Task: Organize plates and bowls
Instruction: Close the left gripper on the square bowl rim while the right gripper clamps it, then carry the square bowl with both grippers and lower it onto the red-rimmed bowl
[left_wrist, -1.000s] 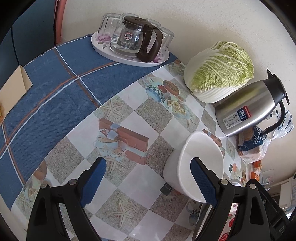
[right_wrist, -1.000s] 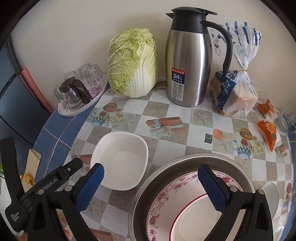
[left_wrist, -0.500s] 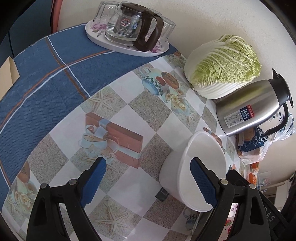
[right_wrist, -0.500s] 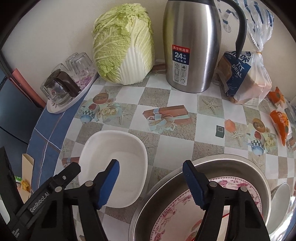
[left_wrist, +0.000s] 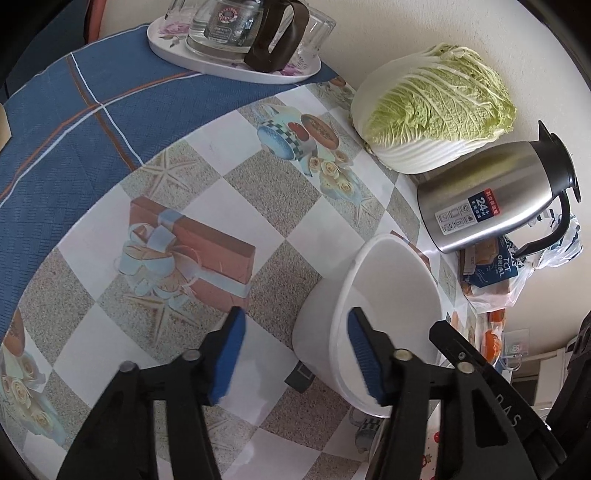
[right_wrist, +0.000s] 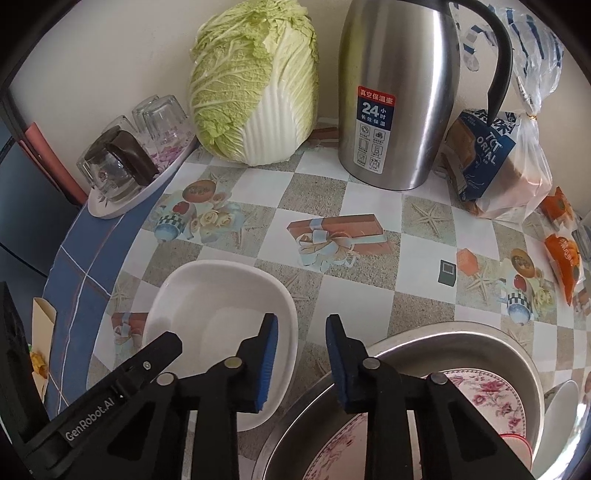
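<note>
A white squarish bowl (left_wrist: 391, 295) stands on the patterned tablecloth; it also shows in the right wrist view (right_wrist: 218, 317). My left gripper (left_wrist: 295, 354) is partly open, its jaws on either side of the bowl's near wall without pressing it. My right gripper (right_wrist: 301, 360) is narrowly open and empty, above the gap between the white bowl and a steel basin (right_wrist: 480, 339). The basin holds a floral plate (right_wrist: 491, 398). The left gripper's body shows in the right wrist view at lower left.
A napa cabbage (right_wrist: 255, 81) and a steel thermos jug (right_wrist: 399, 92) stand by the wall. A bagged loaf of bread (right_wrist: 491, 155) and orange snack packets (right_wrist: 561, 258) are at the right. A tray with a glass teapot and glasses (left_wrist: 236, 33) sits at the far left.
Both grippers have narrowed their jaws. The left gripper has moved in around the white bowl's wall. The right gripper has moved forward and lower, toward the space between bowl and basin.
</note>
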